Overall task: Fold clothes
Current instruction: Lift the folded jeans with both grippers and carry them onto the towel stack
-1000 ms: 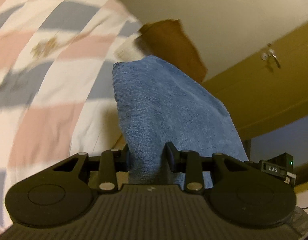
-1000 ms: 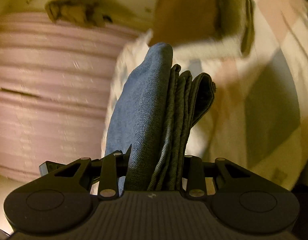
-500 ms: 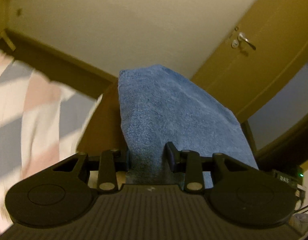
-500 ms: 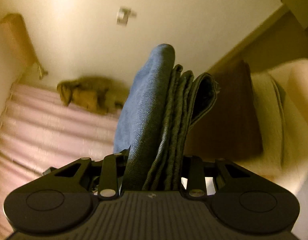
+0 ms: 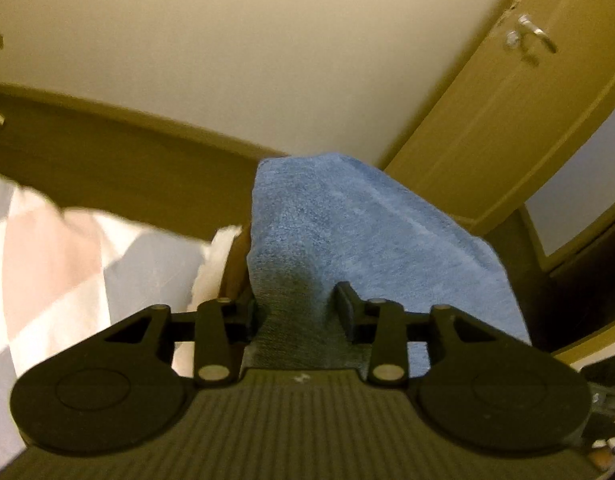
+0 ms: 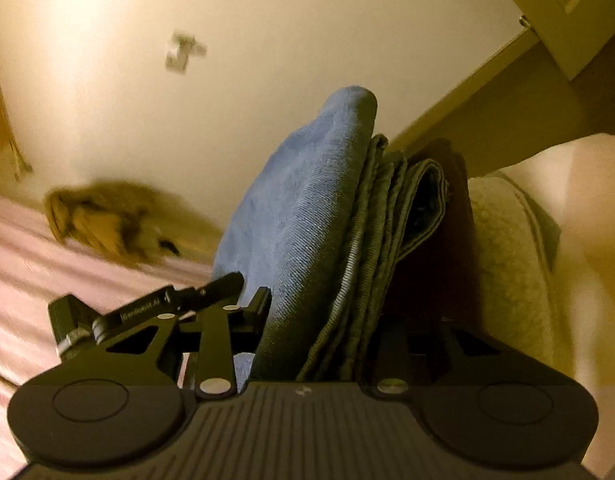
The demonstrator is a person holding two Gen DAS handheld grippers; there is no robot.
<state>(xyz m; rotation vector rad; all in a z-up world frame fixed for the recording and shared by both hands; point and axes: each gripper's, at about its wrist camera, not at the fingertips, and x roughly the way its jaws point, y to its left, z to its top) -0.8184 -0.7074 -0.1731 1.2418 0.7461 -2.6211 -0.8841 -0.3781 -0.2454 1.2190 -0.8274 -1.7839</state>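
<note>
A folded pair of blue jeans (image 5: 347, 232) is lifted in the air, held from both ends. My left gripper (image 5: 299, 308) is shut on its flat blue face, which drapes away to the right. In the right wrist view the jeans (image 6: 307, 220) show as a thick stack of denim layers standing on edge, with my right gripper (image 6: 319, 320) shut on them. The right finger of that gripper is mostly hidden behind the cloth. The other gripper (image 6: 147, 308) shows at the left of that view.
A pastel checked bedspread (image 5: 67, 260) lies low left, with a dark wooden headboard (image 5: 107, 152) behind it. A door with a metal handle (image 5: 531, 36) stands at right. A pink striped sheet (image 6: 47, 272), a brown crumpled garment (image 6: 107, 220) and a cream fleece blanket (image 6: 507, 260) lie on the bed.
Both grippers have tilted upward with the jeans still held; the views swung from the bed to the wall and door. The left gripper now appears in the right wrist view.
</note>
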